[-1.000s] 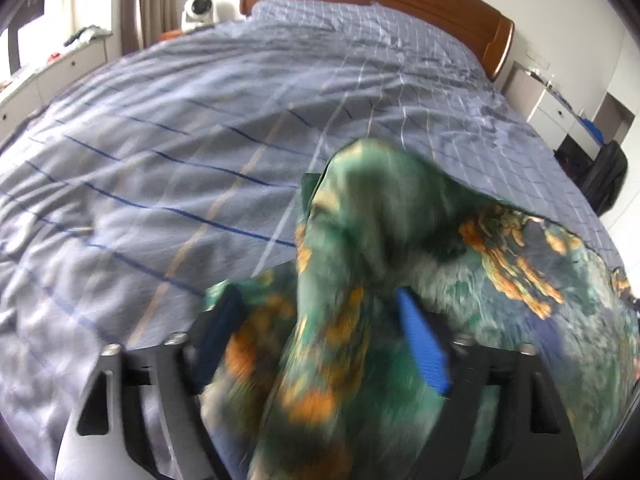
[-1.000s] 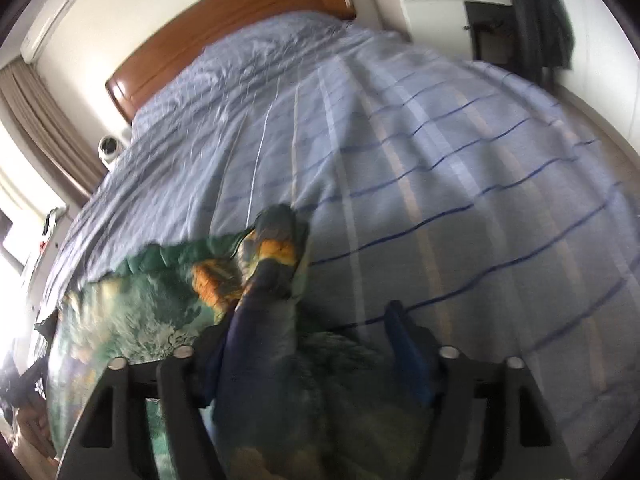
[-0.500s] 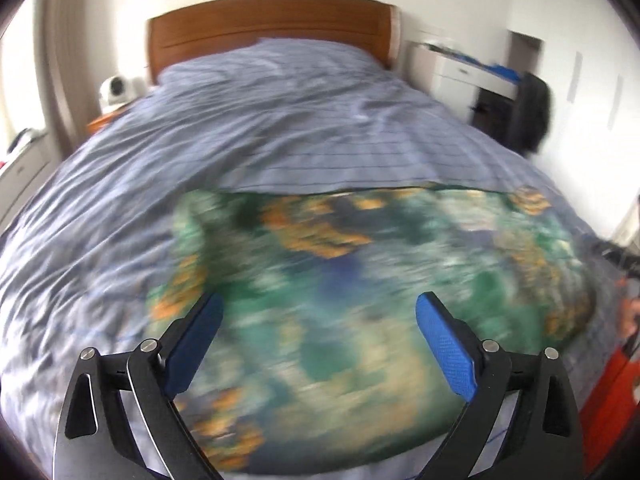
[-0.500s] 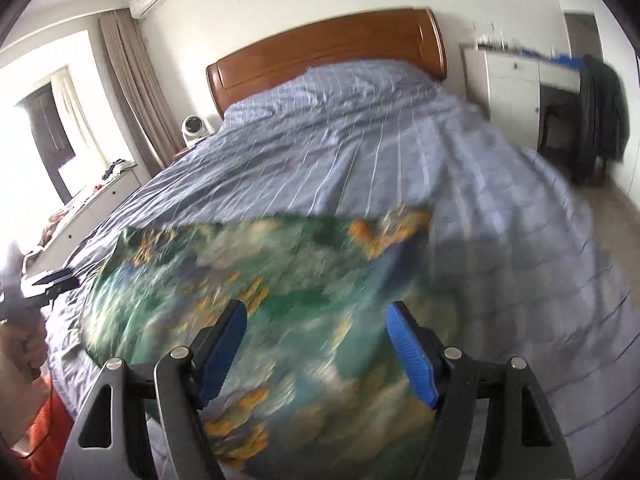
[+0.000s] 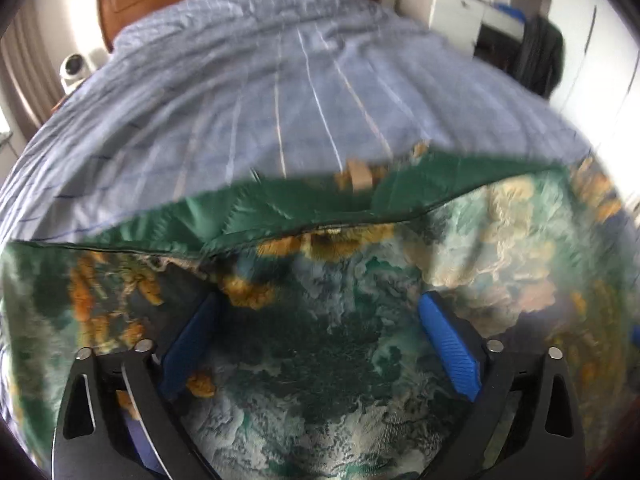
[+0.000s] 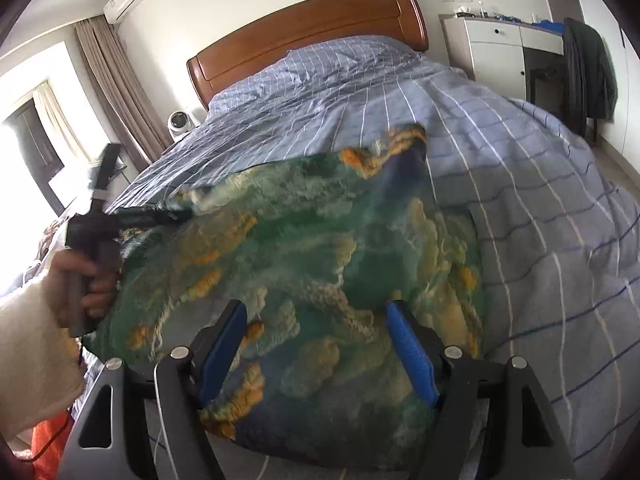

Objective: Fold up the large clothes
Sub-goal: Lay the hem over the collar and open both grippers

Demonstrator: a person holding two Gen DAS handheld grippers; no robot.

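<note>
A large garment of green, teal and cream fabric with orange floral patches (image 5: 360, 360) is lying spread across the near part of the bed's pale blue quilt with thin white and dark stripes (image 5: 280, 92). In the left wrist view its far edge is turning over along a band from 9 o'clock to 2 o'clock, showing a plain dark green lining (image 5: 280, 208). The left gripper (image 5: 320, 344) is hovering over the cloth with its blue pads (image 5: 448, 352) standing wide apart; its jaws have just been opening, and the garment is lying beneath them, not pinched.

In the right wrist view the garment (image 6: 320, 248) is filling the centre, one orange-trimmed corner (image 6: 400, 140) reaching toward 12 o'clock. The right gripper (image 6: 316, 348) is also standing spread above the fabric, its blue pads (image 6: 412, 356) pressing nothing. At 9 o'clock a hand in a cream fleece sleeve (image 6: 86, 280) is gripping the handle of the other black gripper, blurred.

A brown wooden headboard (image 6: 308, 36) is standing at 12 o'clock, a white cabinet (image 6: 496, 52) at 1 o'clock.
</note>
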